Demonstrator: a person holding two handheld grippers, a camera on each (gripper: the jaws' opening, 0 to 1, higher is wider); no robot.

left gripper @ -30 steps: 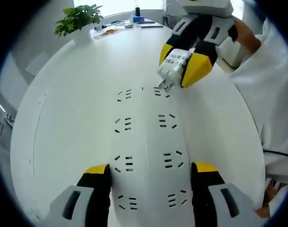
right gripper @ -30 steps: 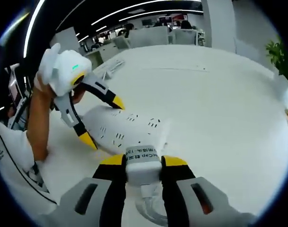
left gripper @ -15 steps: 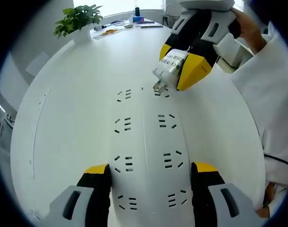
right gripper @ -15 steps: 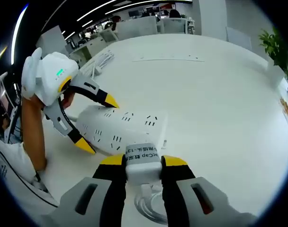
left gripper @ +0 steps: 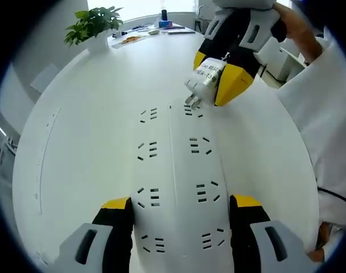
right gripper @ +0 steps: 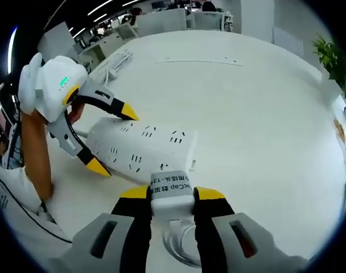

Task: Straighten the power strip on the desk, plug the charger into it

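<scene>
The left gripper [left gripper: 173, 219] straddled the near end of the white power strip [left gripper: 176, 170], its jaws set against the strip's two long sides, holding it flat on the white desk [left gripper: 87, 114]. The strip's long axis ran straight away from that gripper. At the far end, the right gripper [left gripper: 215, 77] was clamped on the white charger [left gripper: 206, 79], prongs pointing down just over the last right-hand socket, seemingly not yet seated. A potted plant [left gripper: 94, 25] stood well beyond.
</scene>
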